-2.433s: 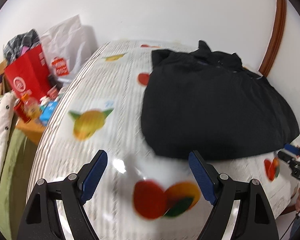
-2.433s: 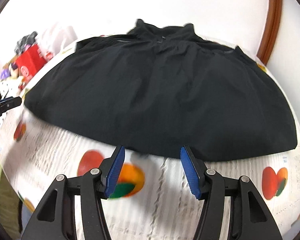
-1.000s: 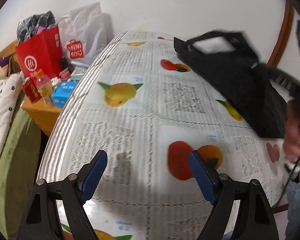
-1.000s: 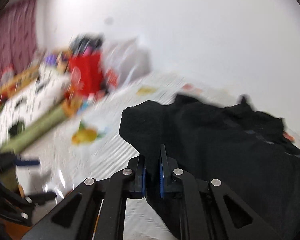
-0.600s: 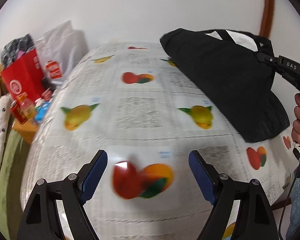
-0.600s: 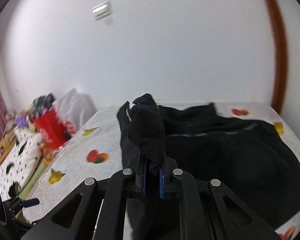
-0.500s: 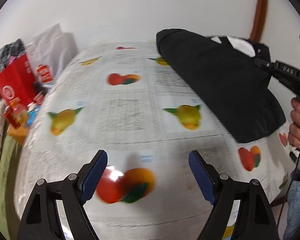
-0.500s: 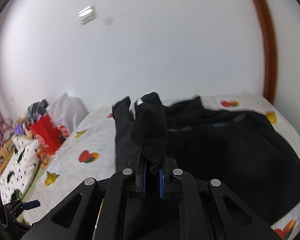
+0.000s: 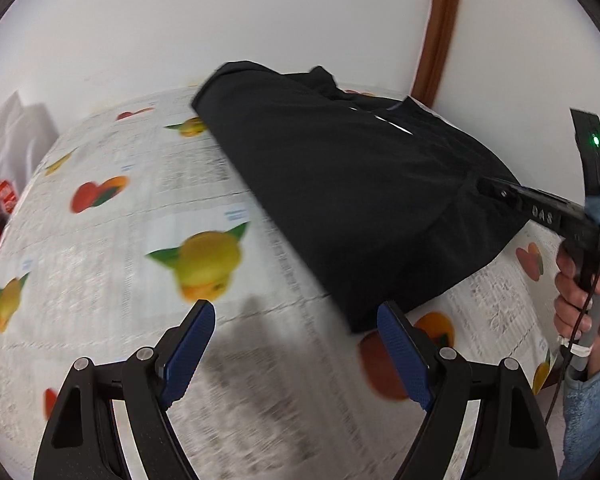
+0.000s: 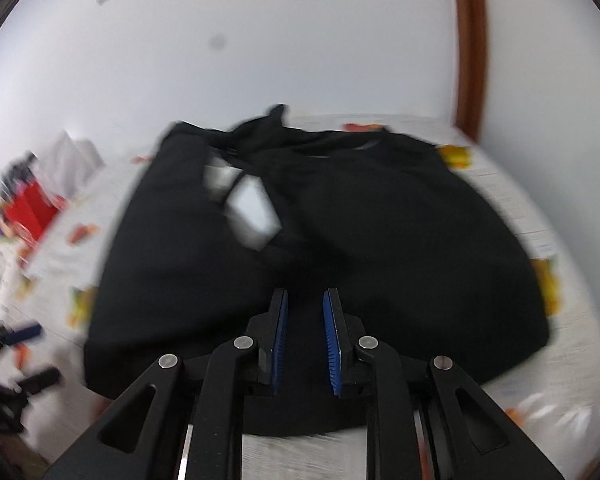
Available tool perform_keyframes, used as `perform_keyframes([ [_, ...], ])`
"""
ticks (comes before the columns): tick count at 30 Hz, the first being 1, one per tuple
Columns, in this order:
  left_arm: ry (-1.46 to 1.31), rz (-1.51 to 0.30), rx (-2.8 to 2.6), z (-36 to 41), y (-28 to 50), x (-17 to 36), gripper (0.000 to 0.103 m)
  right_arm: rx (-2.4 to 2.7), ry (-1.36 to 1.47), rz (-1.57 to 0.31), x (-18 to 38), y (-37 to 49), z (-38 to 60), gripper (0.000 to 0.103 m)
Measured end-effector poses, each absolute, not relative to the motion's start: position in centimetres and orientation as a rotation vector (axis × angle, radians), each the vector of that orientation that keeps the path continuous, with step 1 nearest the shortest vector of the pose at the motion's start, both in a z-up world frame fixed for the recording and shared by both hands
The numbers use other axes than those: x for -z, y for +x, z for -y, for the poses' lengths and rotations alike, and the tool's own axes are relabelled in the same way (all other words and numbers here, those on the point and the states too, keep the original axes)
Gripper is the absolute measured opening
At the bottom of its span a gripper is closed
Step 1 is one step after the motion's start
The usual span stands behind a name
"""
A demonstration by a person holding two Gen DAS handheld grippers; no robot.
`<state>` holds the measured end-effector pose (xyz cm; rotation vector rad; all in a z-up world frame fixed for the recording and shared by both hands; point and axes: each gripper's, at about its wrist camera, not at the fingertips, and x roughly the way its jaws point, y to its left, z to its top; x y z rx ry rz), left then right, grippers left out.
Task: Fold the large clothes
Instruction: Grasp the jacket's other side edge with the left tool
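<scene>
A black garment (image 9: 360, 200) lies on the table, its left part folded over onto the rest. In the right wrist view the garment (image 10: 380, 240) fills the middle and a white label (image 10: 252, 208) shows on the folded-over layer. My right gripper (image 10: 305, 296) hovers low over the near hem. Its jaws are opening with a narrow gap, and the pads do not press the cloth. From the left wrist view the right gripper (image 9: 488, 188) touches the garment's right edge. My left gripper (image 9: 296, 312) stands wide open above the fruit-print tablecloth (image 9: 100, 280), nothing between its fingers.
A person's hand (image 9: 580, 292) with a blue sleeve holds the right gripper at the table's right edge. A red bag (image 10: 28, 208) and a white bag (image 9: 12, 136) stand beyond the table's left side. A brown door frame (image 9: 436, 40) rises behind.
The right gripper carried the garment's left part across, lowered it onto the rest, and its jaws parted from the cloth. The left gripper swung to the right over the table, still open.
</scene>
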<state>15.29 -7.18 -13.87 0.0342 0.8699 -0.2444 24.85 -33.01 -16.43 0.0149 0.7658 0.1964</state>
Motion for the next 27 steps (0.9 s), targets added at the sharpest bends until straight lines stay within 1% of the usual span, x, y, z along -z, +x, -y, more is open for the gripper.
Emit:
perform_keyframes([
  [1,0.031,-0.87,0.253,7.7,15.5,14.0,0.081,-0.177,-0.014,-0.77,16.7,24.7,33.6,0.025],
  [2,0.027,-0.87,0.259,8.2,15.8,14.2,0.081,-0.169,-0.032,-0.776,16.9,24.7,34.3,0.034],
  [4,0.024,-0.873,0.26,8.9,16.3,14.6,0.08,-0.156,-0.053,-0.788,17.8,24.7,35.9,0.041],
  [6,0.014,-0.876,0.259,9.4,16.7,15.0,0.078,-0.136,-0.062,-0.8,18.5,24.7,37.0,0.041],
  [8,0.002,-0.88,0.254,9.8,17.1,15.4,0.073,-0.124,-0.052,-0.818,19.2,24.9,38.1,0.041],
  [9,-0.003,-0.883,0.251,10.0,17.3,15.5,0.068,-0.131,-0.038,-0.822,19.4,25.0,38.4,0.041],
  [10,-0.013,-0.887,0.252,10.1,17.4,15.7,0.06,-0.14,-0.025,-0.829,19.6,25.1,38.7,0.041],
  [14,-0.059,-0.89,0.241,10.2,17.7,15.9,0.046,-0.126,-0.056,-0.852,20.1,25.4,37.9,0.041],
  [15,-0.058,-0.882,0.224,10.1,17.7,15.8,0.037,-0.12,-0.075,-0.858,20.3,25.4,37.6,0.041],
  [20,-0.068,-0.886,0.213,9.4,17.9,15.5,0.02,-0.116,-0.044,-0.863,20.4,25.3,37.5,0.042],
  [21,-0.069,-0.882,0.204,9.3,17.9,15.4,0.014,-0.115,-0.052,-0.862,20.3,25.3,37.3,0.042],
  [22,-0.073,-0.88,0.195,9.1,17.9,15.3,0.011,-0.115,-0.056,-0.861,20.3,25.1,37.0,0.042],
  [27,-0.109,-0.872,0.196,6.9,17.4,15.4,0.007,-0.151,-0.041,-0.865,20.3,24.7,35.6,0.042],
])
